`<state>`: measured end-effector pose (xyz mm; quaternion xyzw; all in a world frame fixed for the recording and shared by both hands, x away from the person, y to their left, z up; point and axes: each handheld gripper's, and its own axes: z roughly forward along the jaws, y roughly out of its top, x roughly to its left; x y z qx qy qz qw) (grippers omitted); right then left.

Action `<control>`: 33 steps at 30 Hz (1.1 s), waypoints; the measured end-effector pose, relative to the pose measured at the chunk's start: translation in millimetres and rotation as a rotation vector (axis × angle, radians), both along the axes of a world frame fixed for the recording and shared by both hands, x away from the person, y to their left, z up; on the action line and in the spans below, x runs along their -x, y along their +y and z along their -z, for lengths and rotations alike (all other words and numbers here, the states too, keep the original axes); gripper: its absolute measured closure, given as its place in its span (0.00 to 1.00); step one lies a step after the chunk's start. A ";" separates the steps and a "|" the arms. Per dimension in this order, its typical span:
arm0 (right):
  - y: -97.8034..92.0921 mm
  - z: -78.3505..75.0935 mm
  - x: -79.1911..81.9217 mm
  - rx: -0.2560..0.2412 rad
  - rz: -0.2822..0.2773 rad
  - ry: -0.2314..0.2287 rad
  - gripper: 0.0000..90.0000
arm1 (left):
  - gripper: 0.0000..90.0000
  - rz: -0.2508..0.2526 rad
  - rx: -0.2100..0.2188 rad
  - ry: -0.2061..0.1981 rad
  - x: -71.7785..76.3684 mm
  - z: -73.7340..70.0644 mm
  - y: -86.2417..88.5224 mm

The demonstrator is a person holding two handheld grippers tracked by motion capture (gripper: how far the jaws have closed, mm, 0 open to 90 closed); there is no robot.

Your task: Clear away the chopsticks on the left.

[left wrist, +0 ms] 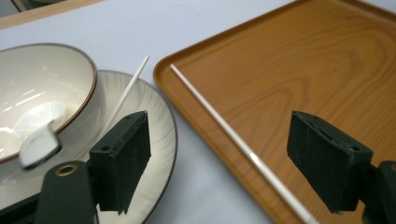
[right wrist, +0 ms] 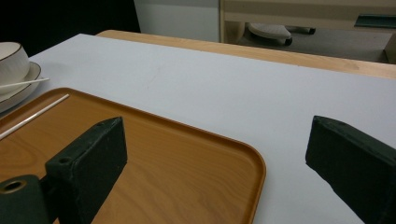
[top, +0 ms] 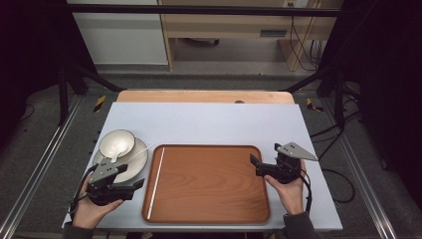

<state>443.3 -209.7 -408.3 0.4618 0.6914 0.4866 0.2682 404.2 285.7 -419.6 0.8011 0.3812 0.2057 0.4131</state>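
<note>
- High view: tray (top: 209, 184) on the bench (top: 209, 122). One chopstick (top: 156, 181) lies inside the tray along its left rim. Left of the tray sits a plate (top: 133, 162) with a bowl (top: 117, 143) on it, a spoon (top: 117, 153) in the bowl, and a second stick (top: 141, 150) resting on the plate, tip toward the tray.
- High view: left claw (top: 135, 185) hovers at the tray's left edge, empty. Right claw (top: 258, 166) is at the tray's right edge, also empty.
- Left gripper view: jaws spread wide, nothing between them. One jaw is over the plate (left wrist: 154, 116), the other over the tray (left wrist: 299, 70). The chopstick (left wrist: 219, 128) in the tray runs between them; the second stick (left wrist: 128, 88) leans on the plate by the bowl (left wrist: 42, 88).
- Right gripper view: jaws spread, empty, straddling the tray's (right wrist: 177, 154) near corner.
- Step, my guess: table-setting onto the tray, one stick placed. Next probably the second stick: needs a low, narrow pinch, since it's thin and may roll off the plate.
</note>
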 end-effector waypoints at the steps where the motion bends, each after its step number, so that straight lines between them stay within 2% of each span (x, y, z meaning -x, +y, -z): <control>1: -0.1 0.3 0.0 0.006 -0.001 0.002 0.06 | 0.24 0.004 -0.005 0.003 -0.1 1.4 2.0; 3: 0.2 0.3 0.2 0.005 -0.002 0.002 0.06 | 0.24 0.004 -0.035 0.010 -0.8 4.9 6.6; 5: 0.3 0.3 0.1 0.004 -0.002 0.001 0.06 | 0.25 0.004 -0.041 0.022 -2.3 8.3 12.1; 11: 1.1 1.3 -0.6 0.009 -0.004 0.004 0.06 | 0.28 -0.043 -0.075 0.037 -8.1 15.0 31.7; 14: 1.9 1.8 -1.0 0.010 -0.006 0.004 0.06 | 0.31 -0.064 -0.065 0.032 -10.5 17.0 39.8; 16: 2.1 2.1 -1.0 0.013 -0.008 0.005 0.06 | 0.34 -0.076 -0.073 0.030 -12.3 17.9 43.9; 22: 3.3 3.1 -1.7 0.014 -0.008 0.010 0.06 | 0.46 -0.099 -0.100 0.027 -24.5 23.4 56.3; 26: 4.0 3.6 -2.2 0.017 -0.009 0.010 0.06 | 0.54 -0.105 -0.122 0.005 -31.3 24.2 59.8; 33: 4.6 4.3 -2.5 0.020 -0.011 0.014 0.06 | 0.66 -0.093 -0.160 0.049 -44.1 32.6 61.4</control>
